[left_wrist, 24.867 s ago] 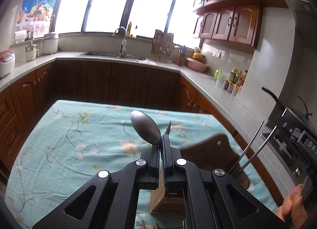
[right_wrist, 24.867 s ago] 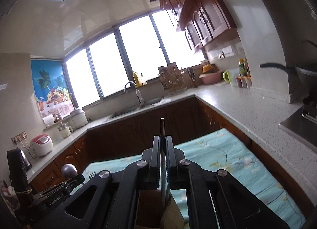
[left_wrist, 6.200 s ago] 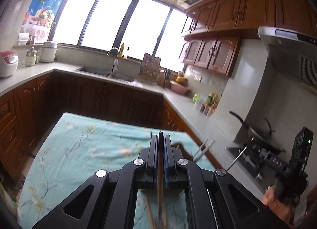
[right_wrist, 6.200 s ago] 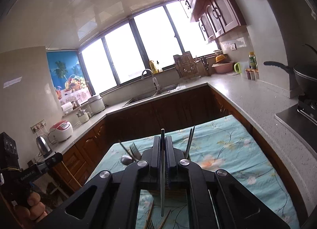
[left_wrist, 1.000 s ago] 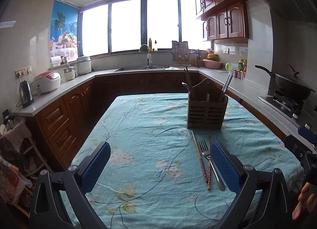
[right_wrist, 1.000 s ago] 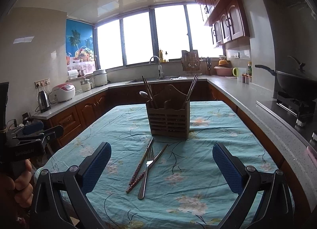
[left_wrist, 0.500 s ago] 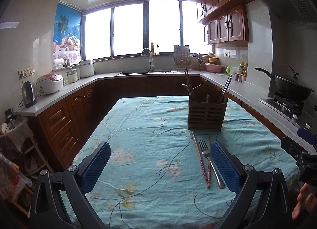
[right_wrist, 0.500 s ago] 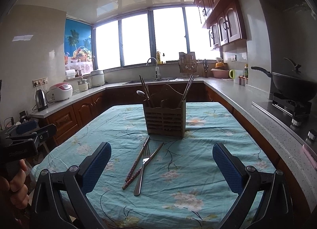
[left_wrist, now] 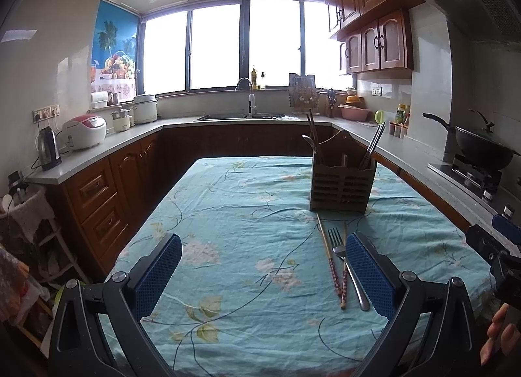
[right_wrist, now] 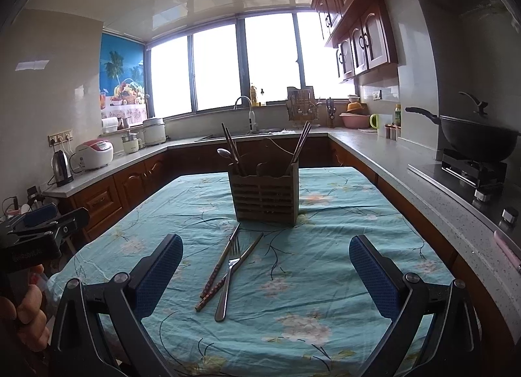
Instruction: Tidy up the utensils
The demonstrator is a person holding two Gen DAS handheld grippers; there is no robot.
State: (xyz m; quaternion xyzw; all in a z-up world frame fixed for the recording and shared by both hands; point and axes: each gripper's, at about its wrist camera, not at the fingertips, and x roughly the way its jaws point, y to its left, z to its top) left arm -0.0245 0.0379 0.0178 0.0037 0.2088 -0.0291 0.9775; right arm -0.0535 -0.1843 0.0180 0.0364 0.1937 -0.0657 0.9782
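Left gripper [left_wrist: 263, 263] and right gripper [right_wrist: 265, 263], jaws wide and empty, face fork [right_wrist: 228, 276] and chopsticks [right_wrist: 221, 263] lying near the wooden utensil caddy [right_wrist: 263, 194], awaiting pickup.

We are looking along both wrist cameras from the table's [left_wrist: 228, 214] near end toward the window, well back; the utensil holder [left_wrist: 340, 189] and loose fork [right_wrist: 228, 276] are appearing in both views.
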